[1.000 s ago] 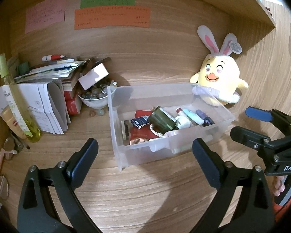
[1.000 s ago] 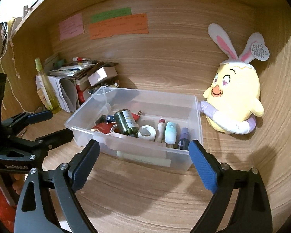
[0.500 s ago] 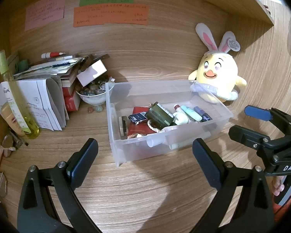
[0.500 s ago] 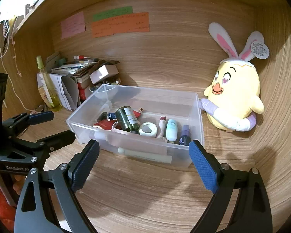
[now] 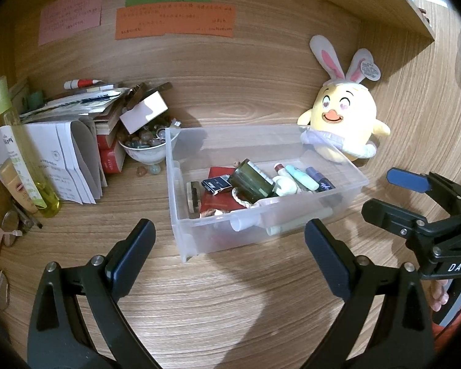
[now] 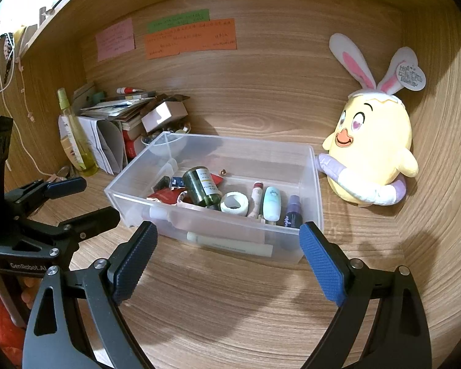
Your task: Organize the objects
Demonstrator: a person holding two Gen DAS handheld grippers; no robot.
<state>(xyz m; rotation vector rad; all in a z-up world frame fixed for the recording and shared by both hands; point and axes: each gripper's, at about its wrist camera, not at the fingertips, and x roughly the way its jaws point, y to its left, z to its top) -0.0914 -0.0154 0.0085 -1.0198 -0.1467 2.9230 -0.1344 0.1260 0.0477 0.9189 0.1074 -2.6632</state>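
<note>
Wood grain covers everything here: the surface (image 5: 230, 301), the back wall and the side panels of a desk alcove, with a shelf edge crossing the upper right of the left wrist view. Pink, green and orange paper notes (image 5: 175, 21) are stuck on the back wall in the upper middle. A clear plastic bin (image 6: 310, 184) sits at the centre of both views, its long axis running left to right and skewed a little, so that in the left wrist view its near left corner comes closest to the camera. Inside it lie a dark green bottle (image 6: 201, 186) on its side, a roll of white tape (image 6: 235, 204), a mint tube (image 6: 271, 203), a purple spray bottle (image 6: 292, 212) and a red packet (image 5: 218, 196), crowded toward the near wall; the far half of the bin floor is mostly bare. A yellow plush chick with rabbit ears (image 6: 375, 141) leans in the right corner, one wing touching the bin's far right corner. At left, a pile of papers and books (image 5: 67, 141), a bowl of stones (image 5: 147, 147) just beside the bin, and a yellow-green spray bottle (image 5: 24, 153) crowd the wall. The left gripper (image 5: 227, 255) and right gripper (image 6: 227, 255) both hover over bare wood in the lower part of the frame, jaws spread wide and grasping nothing.
</note>
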